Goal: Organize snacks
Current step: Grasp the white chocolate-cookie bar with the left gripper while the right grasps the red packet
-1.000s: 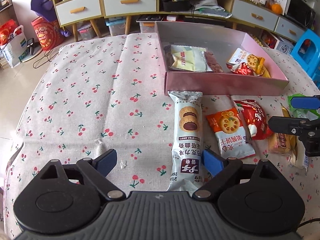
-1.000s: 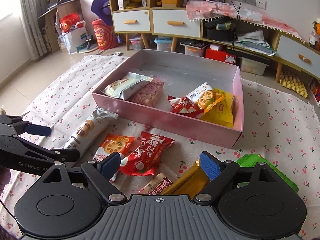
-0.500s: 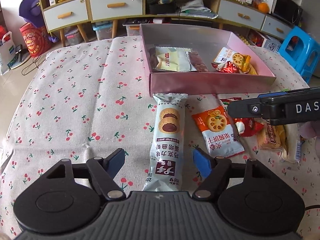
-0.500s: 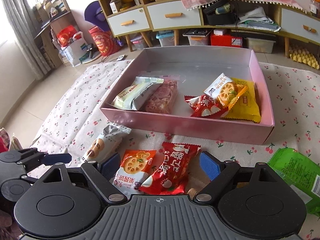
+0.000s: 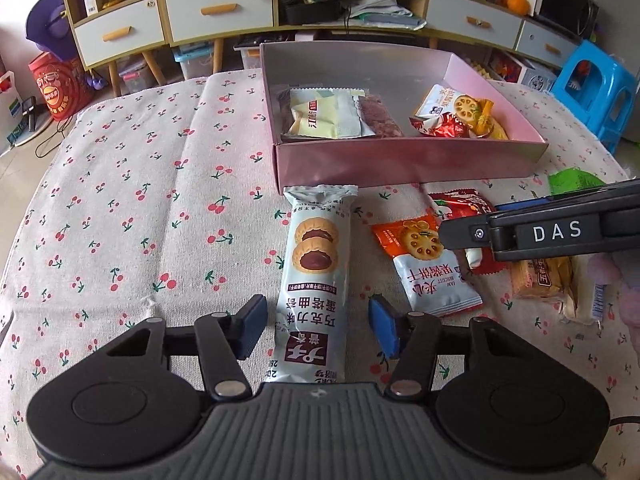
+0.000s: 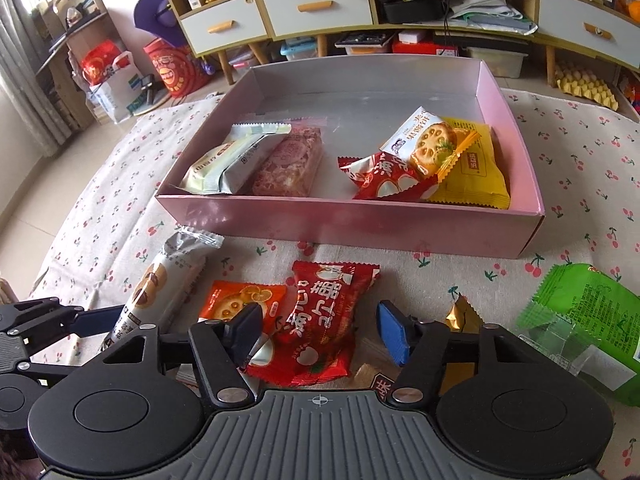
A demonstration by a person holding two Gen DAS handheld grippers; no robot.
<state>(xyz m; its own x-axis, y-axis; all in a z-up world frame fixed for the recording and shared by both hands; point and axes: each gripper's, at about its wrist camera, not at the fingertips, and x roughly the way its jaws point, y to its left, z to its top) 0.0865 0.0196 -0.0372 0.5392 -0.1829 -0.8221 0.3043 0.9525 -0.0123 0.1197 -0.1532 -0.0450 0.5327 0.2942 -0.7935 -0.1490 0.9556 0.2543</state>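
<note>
A pink box (image 5: 400, 160) (image 6: 360, 220) on the cherry-print cloth holds several snack packets. My left gripper (image 5: 314, 326) is open, its fingers on either side of a long pale-blue biscuit pack (image 5: 314, 276) lying in front of the box; the pack also shows in the right wrist view (image 6: 160, 284). My right gripper (image 6: 318, 330) is open, low over a red packet (image 6: 324, 320), with an orange biscuit packet (image 6: 236, 300) just left of it. The right gripper appears in the left wrist view (image 5: 540, 228) above these packets.
A green packet (image 6: 580, 312) lies at the right, and a tan bar packet (image 5: 544, 276) sits by the right gripper. Cabinets with drawers (image 5: 220, 0) stand beyond the table. A blue stool (image 5: 592, 88) stands at the far right.
My left gripper has shifted so that the long biscuit pack lies between its fingers. My right gripper has moved left and forward over the red packet.
</note>
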